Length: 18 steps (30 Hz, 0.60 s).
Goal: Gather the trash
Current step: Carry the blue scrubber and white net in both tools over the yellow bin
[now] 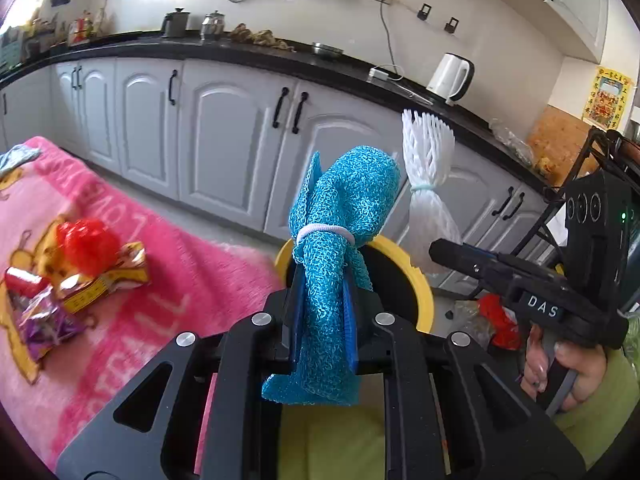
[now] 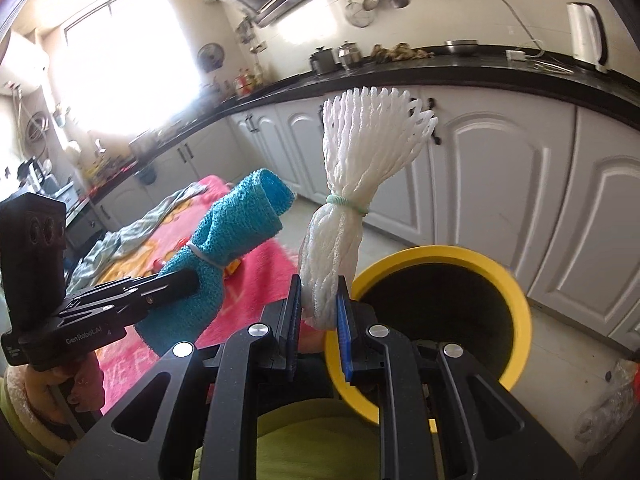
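Observation:
My left gripper [image 1: 322, 316] is shut on a blue foam net [image 1: 344, 208] tied with a white band, held upright in front of the yellow-rimmed bin [image 1: 420, 280]. My right gripper [image 2: 318, 312] is shut on a white foam net [image 2: 352, 184] tied with a green band, held at the bin's [image 2: 516, 280] near-left rim. The white net [image 1: 426, 168] and right gripper [image 1: 448, 252] also show in the left wrist view; the blue net [image 2: 236, 216] and left gripper [image 2: 176, 280] show in the right wrist view. Snack wrappers [image 1: 80, 284] and a red net [image 1: 86, 244] lie on the pink blanket [image 1: 168, 288].
White kitchen cabinets [image 1: 224, 132] under a black counter [image 1: 280, 56] stand behind the bin. A white kettle [image 1: 450, 76] sits on the counter. A crumpled plastic bag [image 2: 608, 400] lies on the floor right of the bin. A grey cloth [image 2: 132, 228] lies on the blanket.

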{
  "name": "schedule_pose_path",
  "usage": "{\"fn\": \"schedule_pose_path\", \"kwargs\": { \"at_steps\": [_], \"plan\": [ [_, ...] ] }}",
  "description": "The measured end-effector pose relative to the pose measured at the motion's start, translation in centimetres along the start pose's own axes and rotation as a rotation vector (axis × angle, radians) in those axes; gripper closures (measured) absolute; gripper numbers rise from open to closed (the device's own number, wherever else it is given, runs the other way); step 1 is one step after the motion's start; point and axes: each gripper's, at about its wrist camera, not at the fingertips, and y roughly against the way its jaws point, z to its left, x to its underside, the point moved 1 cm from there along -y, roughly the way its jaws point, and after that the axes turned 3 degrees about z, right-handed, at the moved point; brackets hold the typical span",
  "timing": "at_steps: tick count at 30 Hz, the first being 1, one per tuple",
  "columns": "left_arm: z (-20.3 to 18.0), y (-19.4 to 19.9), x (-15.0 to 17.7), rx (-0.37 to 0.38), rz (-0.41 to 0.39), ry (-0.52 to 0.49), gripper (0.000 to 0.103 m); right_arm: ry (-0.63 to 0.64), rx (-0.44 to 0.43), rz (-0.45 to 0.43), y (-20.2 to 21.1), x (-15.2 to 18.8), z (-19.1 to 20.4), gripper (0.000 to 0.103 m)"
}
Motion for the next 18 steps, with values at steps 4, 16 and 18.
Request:
{"fn": "schedule_pose_path", "kwargs": {
  "at_steps": [4, 16, 18],
  "plan": [
    [-1.2, -1.4, -0.8, 0.02, 0.0, -0.012, 0.092, -0.037, 0.021, -0.015, 0.6, 0.2, -1.8, 0.087],
    [-3.4, -5.8, -2.4, 0.064, 0.022, -0.033, 0.092, -0.115, 0.087, -0.021, 0.6, 0.7, -5.6, 0.087],
    [-3.5, -6.6, -2.5, 0.068, 0.024, -0.034, 0.092, -0.122, 0.098, -0.012, 0.3, 0.8, -6.0, 0.087]
  ]
}}
